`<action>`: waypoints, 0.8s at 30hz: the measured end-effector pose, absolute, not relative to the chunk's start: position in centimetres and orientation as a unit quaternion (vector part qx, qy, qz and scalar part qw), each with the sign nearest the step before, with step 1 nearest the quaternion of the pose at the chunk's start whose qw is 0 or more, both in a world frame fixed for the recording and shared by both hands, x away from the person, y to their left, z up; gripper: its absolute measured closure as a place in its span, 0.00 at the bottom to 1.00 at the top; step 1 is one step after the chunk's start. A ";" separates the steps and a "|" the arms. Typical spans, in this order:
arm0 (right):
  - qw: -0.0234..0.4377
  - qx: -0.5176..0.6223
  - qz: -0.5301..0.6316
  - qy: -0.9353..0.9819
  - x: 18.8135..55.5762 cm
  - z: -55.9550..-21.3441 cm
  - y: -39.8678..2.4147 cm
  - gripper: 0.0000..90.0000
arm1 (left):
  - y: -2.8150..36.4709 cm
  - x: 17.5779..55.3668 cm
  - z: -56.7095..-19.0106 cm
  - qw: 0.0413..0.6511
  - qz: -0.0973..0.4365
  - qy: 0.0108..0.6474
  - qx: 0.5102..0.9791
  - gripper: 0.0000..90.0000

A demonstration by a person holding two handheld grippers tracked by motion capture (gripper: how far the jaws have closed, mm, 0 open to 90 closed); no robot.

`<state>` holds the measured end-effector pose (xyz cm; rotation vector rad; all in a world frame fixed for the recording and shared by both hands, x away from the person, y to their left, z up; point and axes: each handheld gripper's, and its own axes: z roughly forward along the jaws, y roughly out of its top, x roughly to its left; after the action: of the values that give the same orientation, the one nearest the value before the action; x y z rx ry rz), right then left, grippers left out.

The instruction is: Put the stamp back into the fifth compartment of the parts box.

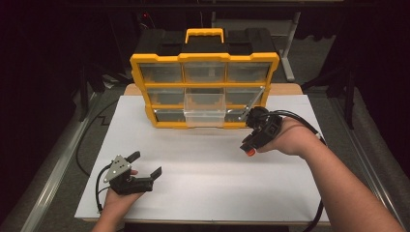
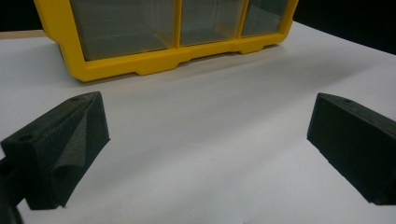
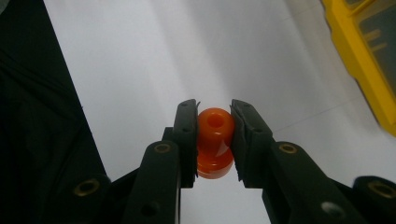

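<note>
right hand-held gripper (image 3: 214, 140) is clamped on a small orange knob-shaped piece (image 3: 214, 142), its two black jaws pinching it from either side; the high view shows the same orange piece (image 1: 250, 152) poking out at the lower end of the gripper (image 1: 251, 145), above the white bench (image 1: 203, 193). the piece's long axis runs along the jaws, rounded head with its little hole pointing away from the hand, wider base tucked toward the palm.

what the coming move turns on, i'd judge, is the yellow organiser (image 1: 205, 89) and its pulled-out clear drawer (image 1: 205, 116) in the bottom row's middle slot. from the held piece the drawer lies away from the person and to the left, near but not touching; the organiser's right end is just beside the right hand. a thin grey rod-like thing (image 1: 254, 102) slants up from that hand across the organiser's front; it may be part of the rig, the view is too dim to say.

left hand-held gripper (image 1: 145, 171) rests low on the bench near the person's edge, jaws spread wide with nothing between them (image 2: 205, 149), pointed at the organiser's lower left corner (image 2: 140, 65) and well apart from the drawer. so the right hand is the nearer one, and already carries the piece.
</note>
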<state>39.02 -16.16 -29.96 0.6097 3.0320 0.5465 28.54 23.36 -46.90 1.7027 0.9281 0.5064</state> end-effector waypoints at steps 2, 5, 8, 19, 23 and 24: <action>0.002 0.196 0.174 0.965 39.0 -29.5 -16.1 0.82 | 23.4 28.5 -46.9 0.538 0.213 0.390 0.716 0.00; 0.005 0.196 0.173 0.965 39.1 -28.8 -16.0 0.82 | 23.4 28.5 -46.9 0.538 0.212 0.389 0.717 0.00; 0.011 0.194 0.170 0.966 39.2 -28.2 -15.9 0.82 | 23.4 28.5 -46.9 0.539 0.212 0.388 0.717 0.00; 0.016 0.194 0.174 0.965 39.5 -26.2 -15.3 0.82 | 23.4 28.5 -46.9 0.540 0.209 0.386 0.718 0.00; 0.019 0.192 0.175 0.965 39.7 -25.6 -15.1 0.82 | 23.4 28.5 -46.9 0.540 0.209 0.385 0.719 0.00; 0.021 0.192 0.175 0.966 39.8 -25.4 -15.1 0.82 | 23.4 28.5 -46.9 0.540 0.209 0.385 0.719 0.00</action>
<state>39.78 -15.07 -25.41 0.5939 2.9930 0.5424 28.46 23.39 -46.90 1.7092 0.9141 0.4975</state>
